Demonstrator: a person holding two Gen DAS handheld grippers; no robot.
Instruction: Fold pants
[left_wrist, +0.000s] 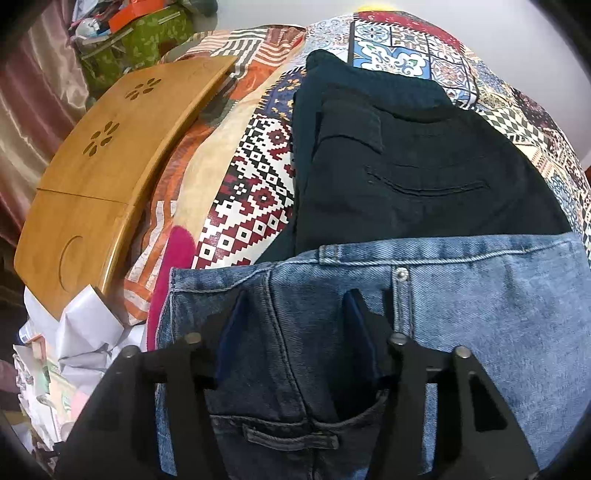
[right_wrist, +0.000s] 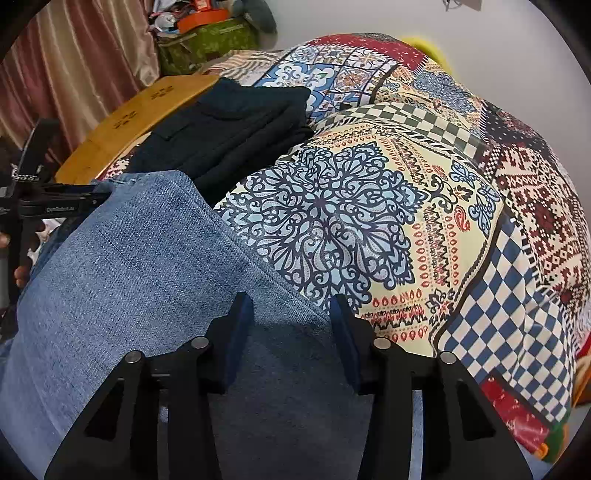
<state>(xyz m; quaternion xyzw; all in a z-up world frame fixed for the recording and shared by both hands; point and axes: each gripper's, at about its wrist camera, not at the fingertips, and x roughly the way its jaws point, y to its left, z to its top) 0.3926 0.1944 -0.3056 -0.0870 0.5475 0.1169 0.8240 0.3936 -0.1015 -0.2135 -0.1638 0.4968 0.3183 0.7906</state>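
Patchwork bedspread (right_wrist: 424, 206) and clutter

A wooden lap tray (left_wrist: 110, 155) lies beside crumpled white paper (left_wrist: 85, 332); curtains (right_wrist: 74, 66) hang behind.

A patterned bedspread (right_wrist: 369, 221) carries blue jeans (right_wrist: 147, 258), dark folded pants (left_wrist: 406, 166) and a wooden tray (left_wrist: 110, 147).

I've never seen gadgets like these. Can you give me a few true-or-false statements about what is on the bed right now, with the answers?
1. Blue jeans lie under both grippers. True.
2. The dark pants are spread out flat at full length. False: they lie folded in a stack beyond the jeans.
3. A wooden tray sits left of the dark pants. True.
4. The bedspread is plain white. False: it is a many-coloured patchwork print.
5. The right gripper has its fingers pinched tightly together. False: they stand apart over the denim.
6. The left gripper has its fingers apart. True.
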